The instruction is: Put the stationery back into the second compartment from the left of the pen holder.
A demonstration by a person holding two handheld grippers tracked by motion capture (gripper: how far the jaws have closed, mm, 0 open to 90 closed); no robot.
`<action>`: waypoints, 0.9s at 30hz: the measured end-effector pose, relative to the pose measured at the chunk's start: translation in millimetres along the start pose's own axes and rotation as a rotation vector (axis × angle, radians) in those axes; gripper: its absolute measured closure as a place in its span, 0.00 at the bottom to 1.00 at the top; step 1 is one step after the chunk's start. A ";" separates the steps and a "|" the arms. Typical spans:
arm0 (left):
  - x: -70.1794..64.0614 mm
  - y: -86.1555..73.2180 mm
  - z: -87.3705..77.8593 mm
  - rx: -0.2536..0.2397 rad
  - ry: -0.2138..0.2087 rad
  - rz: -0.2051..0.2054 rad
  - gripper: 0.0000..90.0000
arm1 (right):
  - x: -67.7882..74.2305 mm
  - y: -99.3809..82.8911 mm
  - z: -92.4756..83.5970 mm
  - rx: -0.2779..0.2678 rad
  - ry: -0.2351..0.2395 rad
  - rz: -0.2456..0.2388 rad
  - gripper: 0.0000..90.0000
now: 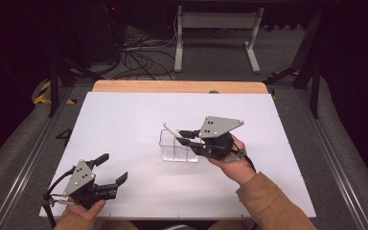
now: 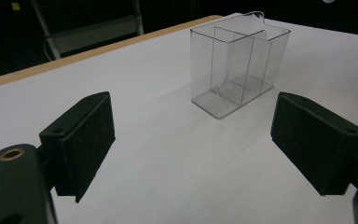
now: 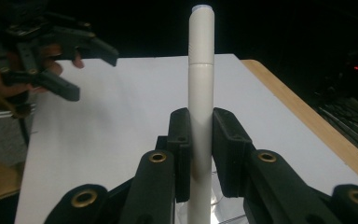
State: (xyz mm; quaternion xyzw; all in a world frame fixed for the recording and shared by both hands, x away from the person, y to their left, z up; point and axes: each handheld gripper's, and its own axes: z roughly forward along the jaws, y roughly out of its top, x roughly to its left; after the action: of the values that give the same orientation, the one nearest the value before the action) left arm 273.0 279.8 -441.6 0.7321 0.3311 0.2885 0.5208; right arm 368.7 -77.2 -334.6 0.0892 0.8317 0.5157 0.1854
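One light, stiff, smooth white marker [image 3: 201, 93] sits pinched mid-barrel in my right tool [image 1: 188, 136] above the clear bin [image 1: 178, 148]; my left tool [image 1: 113, 171] rests spread on the desk [image 1: 124, 120].

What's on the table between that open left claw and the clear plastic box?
Nothing: between the left gripper and the clear box lies only bare white table, as the high view and the left gripper view both show.

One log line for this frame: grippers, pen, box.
right gripper: shut on pen, above box | left gripper: open, nothing between pads | box: clear, divided, upright on table
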 end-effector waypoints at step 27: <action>0.2 -0.4 0.4 0.002 -0.003 -0.004 0.16 | -12.8 -1.3 27.3 -0.089 -0.215 0.264 0.87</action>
State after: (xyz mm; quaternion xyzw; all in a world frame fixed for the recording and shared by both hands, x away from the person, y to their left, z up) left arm 273.3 279.9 -442.1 0.7324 0.3318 0.2860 0.5213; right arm 391.3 -59.6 -343.9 0.2439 0.7645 0.5593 0.2079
